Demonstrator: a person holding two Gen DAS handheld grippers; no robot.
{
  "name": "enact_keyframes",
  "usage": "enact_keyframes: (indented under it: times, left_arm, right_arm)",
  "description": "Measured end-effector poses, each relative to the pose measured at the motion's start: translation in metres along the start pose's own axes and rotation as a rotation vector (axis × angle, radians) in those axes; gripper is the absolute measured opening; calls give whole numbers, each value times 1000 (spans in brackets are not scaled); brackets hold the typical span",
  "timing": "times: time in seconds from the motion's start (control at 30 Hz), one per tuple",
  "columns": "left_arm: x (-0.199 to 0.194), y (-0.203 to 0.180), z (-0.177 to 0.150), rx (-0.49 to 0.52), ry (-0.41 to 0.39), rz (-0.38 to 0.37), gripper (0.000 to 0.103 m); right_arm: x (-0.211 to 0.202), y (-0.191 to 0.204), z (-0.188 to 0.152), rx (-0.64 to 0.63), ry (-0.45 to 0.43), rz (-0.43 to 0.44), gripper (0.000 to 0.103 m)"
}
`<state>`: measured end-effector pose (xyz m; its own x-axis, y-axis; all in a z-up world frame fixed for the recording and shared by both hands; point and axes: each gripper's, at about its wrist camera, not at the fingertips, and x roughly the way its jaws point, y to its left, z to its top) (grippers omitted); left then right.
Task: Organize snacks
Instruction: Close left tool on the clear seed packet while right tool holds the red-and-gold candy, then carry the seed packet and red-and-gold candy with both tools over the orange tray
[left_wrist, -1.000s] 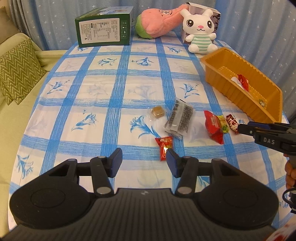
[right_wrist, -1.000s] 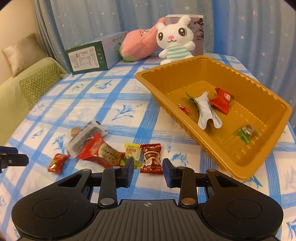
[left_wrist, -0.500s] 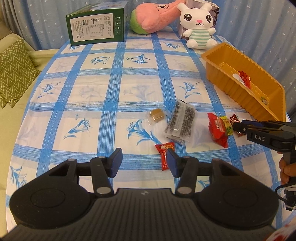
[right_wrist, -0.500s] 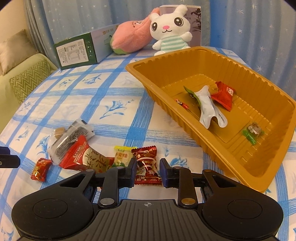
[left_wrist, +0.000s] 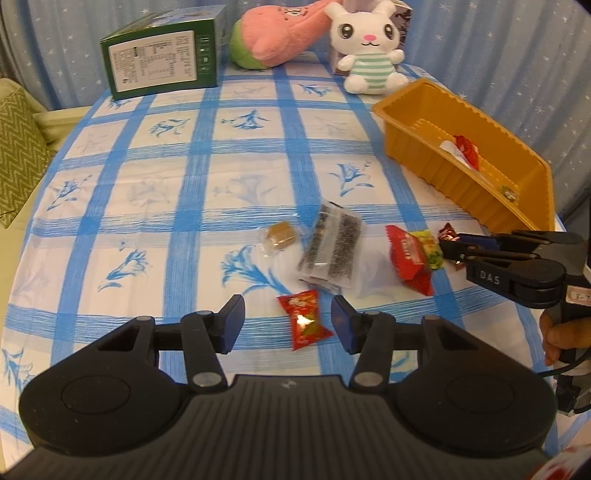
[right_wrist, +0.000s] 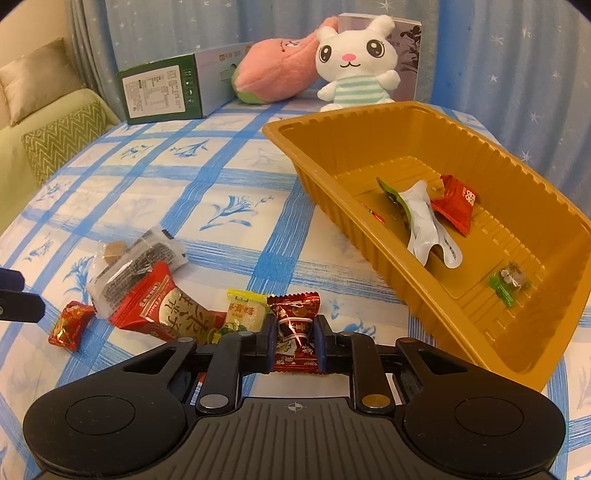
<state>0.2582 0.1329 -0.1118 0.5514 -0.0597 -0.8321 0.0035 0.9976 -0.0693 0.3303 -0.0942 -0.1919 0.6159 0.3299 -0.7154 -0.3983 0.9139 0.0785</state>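
The right gripper (right_wrist: 294, 345) clamps the dark red candy (right_wrist: 295, 334) between its fingers.

Right hand-held gripper (right_wrist: 294, 345) clamped shut, angled down; left hand-held gripper (left_wrist: 288, 320) spread wide, angled down.

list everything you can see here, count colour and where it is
tray: 1, orange, right side of table
snacks in tray: about 5, red, white, green, on its floor
dark red candy: 1, between the right gripper's pads
yellow-green candy: 1, left of it
large red packet: 1, beside that
dark seed bar: 1, clear wrapper, table centre
brown sweet: 1, clear wrapper, left of the bar
small red candy: 1, between the left gripper's open fingers
green box: 1, far edge
pink plush: 1, far edge
white rabbit plush: 1, far edge
left gripper: black, open
right gripper: black, shut on the dark red candy
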Motion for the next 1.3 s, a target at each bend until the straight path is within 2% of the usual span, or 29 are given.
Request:
enact_keyframes:
  times: [0.17,0.37,0.53,0.93,1.3]
  left_arm:
    - [2,-11,2,31,-11,-42,46]
    - [14,-20,8,74,-15,-52,40]
    - [28,-26,18,128,-29,-65,39]
    - [66,-35,34,241,-1,-56,35]
    - [85,-42,44,286,12,-46,35]
  right_arm:
    - [-10,-5,-1,25,-8,8,20]
    - [-28,-14,-1,65,-25,36,20]
    - [-39,-20,-3,91,-32,41,20]
    - [-54,-35,-11,158,-20,29,20]
    - [-62,-38,-19,180,-10,2,20]
